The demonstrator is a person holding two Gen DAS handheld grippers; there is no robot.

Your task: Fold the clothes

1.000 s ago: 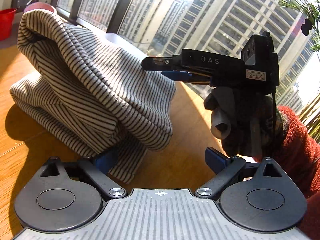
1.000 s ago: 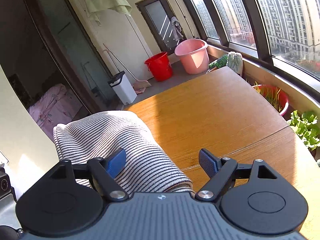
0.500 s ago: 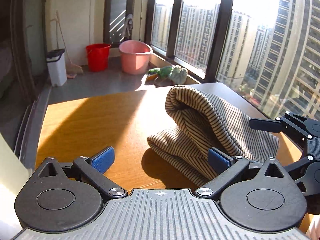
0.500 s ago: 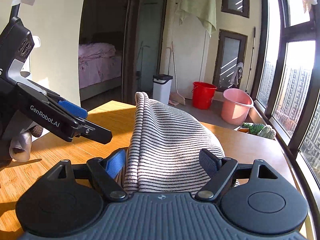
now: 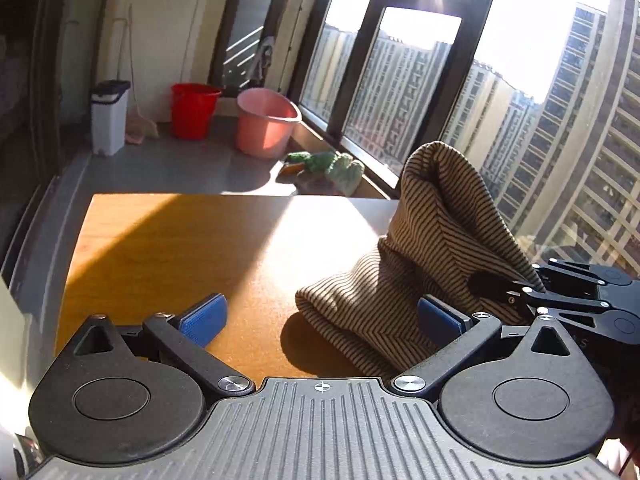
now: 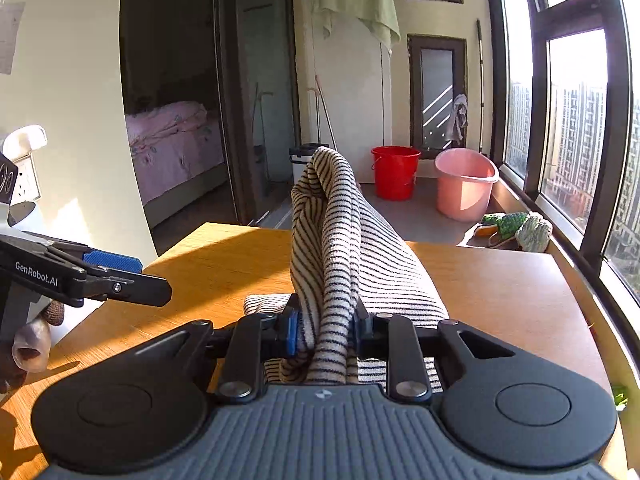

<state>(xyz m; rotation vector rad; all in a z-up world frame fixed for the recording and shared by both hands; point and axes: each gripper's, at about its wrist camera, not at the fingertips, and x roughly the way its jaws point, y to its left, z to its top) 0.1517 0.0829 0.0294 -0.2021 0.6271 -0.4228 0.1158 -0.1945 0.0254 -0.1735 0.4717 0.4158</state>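
Two low, close wrist cameras face along the wooden table [image 5: 168, 240] toward the far buckets; both views share the striped cloth [image 6: 340, 240] and window.

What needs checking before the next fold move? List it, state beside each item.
1. Right gripper shut on striped garment: ok.
2. Left gripper open, holding nothing: ok.
3. Garment's lower part resting on wooden table: ok.
4. Garment flat and aligned: not ok, it peaks in a bunched ridge.
5. Bare table surface left of the garment: ok.
6. How many layers are pinched: cannot tell.
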